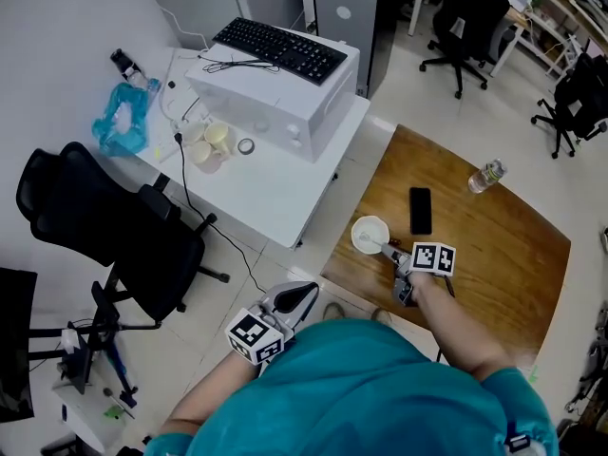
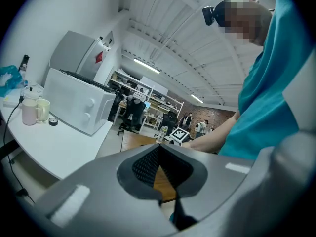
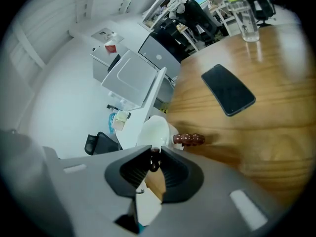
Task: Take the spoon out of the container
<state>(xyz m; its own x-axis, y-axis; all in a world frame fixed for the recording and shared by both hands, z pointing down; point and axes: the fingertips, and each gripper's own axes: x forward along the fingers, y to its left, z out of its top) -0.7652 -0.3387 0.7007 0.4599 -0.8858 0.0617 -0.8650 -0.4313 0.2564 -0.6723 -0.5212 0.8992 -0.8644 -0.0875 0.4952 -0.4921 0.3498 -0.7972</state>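
right gripper (image 1: pixel 399 255) clamps shut on the spoon (image 3: pixel 154 159) by its dark beaded handle, far end in the white container (image 1: pixel 370 234) at the gripper's ten o'clock. a slow, straight lift should clear the rim without tipping it. left gripper (image 2: pixel 158 149) hangs closed, empty.

Around the work: a wooden table (image 1: pixel 503 264) beside a cluttered white desk (image 1: pixel 275 193).
On the table a black phone (image 1: pixel 420 210) lies flat, and what looks like a clear plastic bottle (image 1: pixel 485 176) stands near it, toward the far edge. The desk carries a white box-shaped machine (image 1: pixel 285 98) with a black keyboard (image 1: pixel 278 48) on top. Two pale cups (image 1: pixel 211 143) and a small tape roll (image 1: pixel 246 146) sit just beside the machine, and a blue bag (image 1: pixel 122 122) lies at the desk's far left. A black office chair (image 1: pixel 109 221) stands on the tiled floor by the desk, and more office chairs (image 1: pixel 465 17) are well behind the table.
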